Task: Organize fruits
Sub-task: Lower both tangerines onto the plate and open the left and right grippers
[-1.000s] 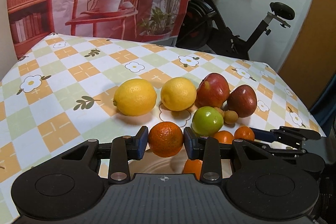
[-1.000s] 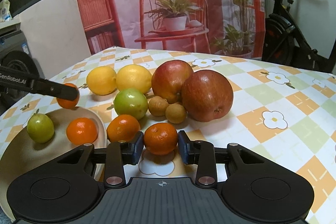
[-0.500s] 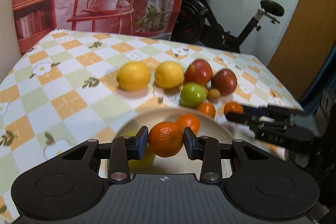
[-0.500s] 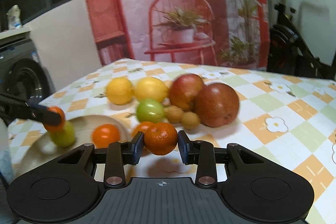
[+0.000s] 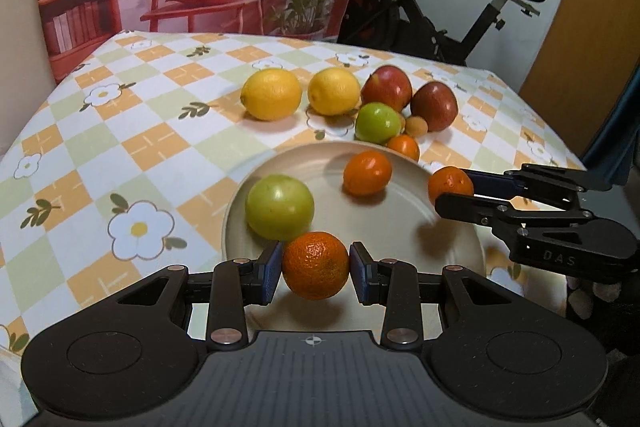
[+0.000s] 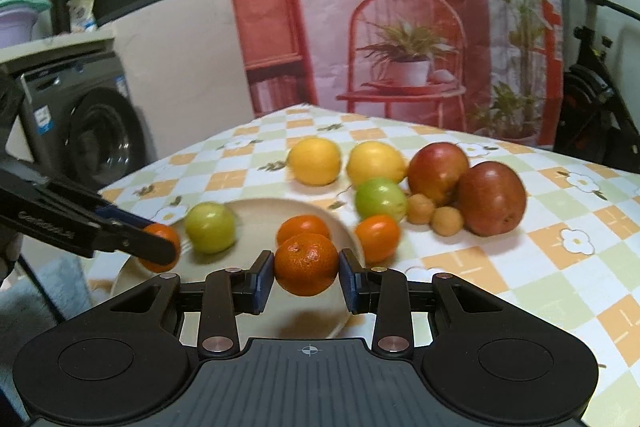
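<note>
Two grippers now hover over the surface (image 5: 168,147) with its checked cloth, both carried back above the cream plate (image 5: 452,227) within the last second. Left gripper (image 5: 316,267): jaws clamped snugly on a mandarin (image 5: 316,265) at the plate's near rim. Right gripper (image 6: 307,271): jaws pinching a second mandarin (image 6: 306,263) over the right rim, though motion blur softens that view. One green apple (image 5: 279,207) and one small orange (image 5: 367,173) already sit there, so I'd judge both drops imminent.

Plate (image 6: 352,239) near rim hidden behind right hand-held gripper (image 6: 307,277)
</note>
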